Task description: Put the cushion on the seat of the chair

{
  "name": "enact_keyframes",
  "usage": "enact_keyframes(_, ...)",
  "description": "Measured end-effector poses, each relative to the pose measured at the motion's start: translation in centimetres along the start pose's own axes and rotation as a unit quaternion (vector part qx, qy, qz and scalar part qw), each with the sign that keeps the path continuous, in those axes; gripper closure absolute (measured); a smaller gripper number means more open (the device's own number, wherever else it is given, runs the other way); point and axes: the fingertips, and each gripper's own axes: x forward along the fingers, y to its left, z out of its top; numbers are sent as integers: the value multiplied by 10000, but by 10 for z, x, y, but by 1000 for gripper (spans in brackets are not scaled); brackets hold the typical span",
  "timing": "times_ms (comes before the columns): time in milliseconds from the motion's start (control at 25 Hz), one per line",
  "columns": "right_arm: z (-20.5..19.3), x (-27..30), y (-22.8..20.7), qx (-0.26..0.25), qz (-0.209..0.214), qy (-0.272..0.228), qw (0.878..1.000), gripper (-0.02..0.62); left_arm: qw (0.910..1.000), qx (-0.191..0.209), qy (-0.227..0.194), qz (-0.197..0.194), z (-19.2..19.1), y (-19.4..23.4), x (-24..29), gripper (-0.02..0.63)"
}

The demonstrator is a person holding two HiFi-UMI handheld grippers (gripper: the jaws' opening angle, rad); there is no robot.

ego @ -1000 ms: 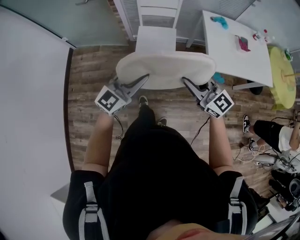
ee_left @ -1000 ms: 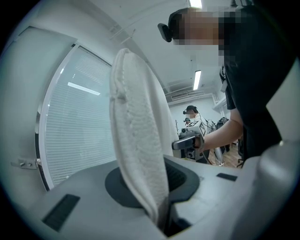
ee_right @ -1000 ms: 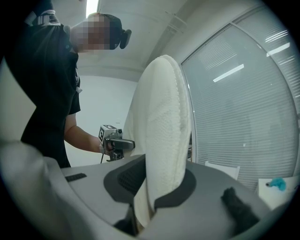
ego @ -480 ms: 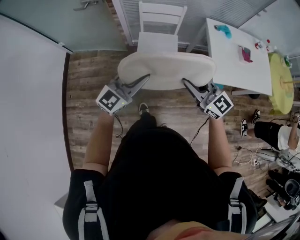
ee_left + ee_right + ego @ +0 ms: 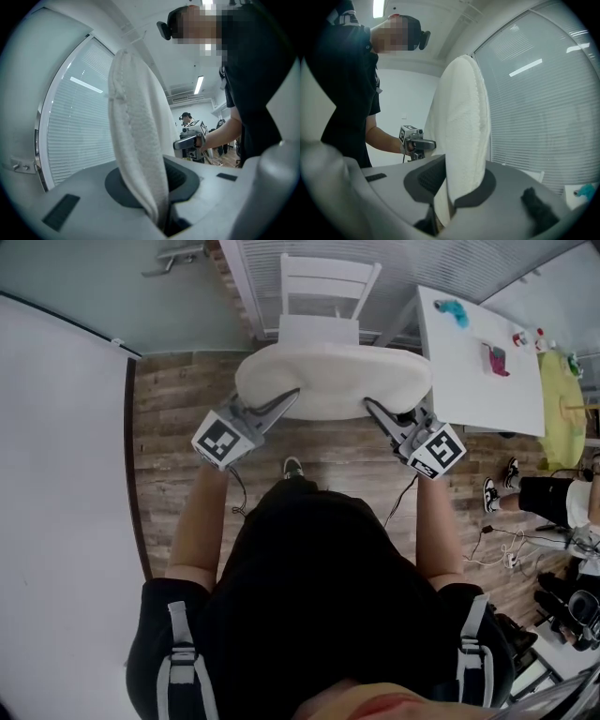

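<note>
A thick white cushion [image 5: 333, 381] hangs flat in the air between my two grippers. My left gripper [image 5: 286, 399] is shut on the cushion's left edge [image 5: 140, 154]. My right gripper [image 5: 375, 407] is shut on its right edge [image 5: 461, 154]. Beyond the cushion stands a white slatted chair [image 5: 323, 282]; the cushion covers the front part of its seat [image 5: 319, 330]. In the left gripper view the person's other hand holds the right gripper [image 5: 190, 140]; in the right gripper view the left gripper [image 5: 415, 140] shows the same way.
A white table [image 5: 478, 352] with small coloured items stands right of the chair. A pale wall [image 5: 66, 474] runs along the left. Slatted blinds [image 5: 422, 259] lie behind the chair. Another person's legs and shoes [image 5: 539, 498] and cables are at the right, on wooden floor [image 5: 183, 399].
The chair and table have slid down and nearer in the head view as I carry the cushion toward them. Both grips on the cushion are unchanged.
</note>
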Motion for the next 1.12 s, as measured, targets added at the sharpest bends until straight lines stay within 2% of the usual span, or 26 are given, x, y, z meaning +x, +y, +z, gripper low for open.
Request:
enact_keyframes(200,-3,18,-7,64,-60,21,10000,540,9995,192,173,-162,-9,19,-4,538)
enact_keyframes(640,-6,30,-47,95,-31,36,9999,540,9997,132,169,-150,-14,51,22,538)
enact_keyframes(800,-10,31,-72,146,79,-7,9999,540,9994,185,279,-82,-17,64,42,538)
enact_keyframes(1120,-16,38,-140,205,306,23,9993,540,9993,37,340,150,-23,104,93,538)
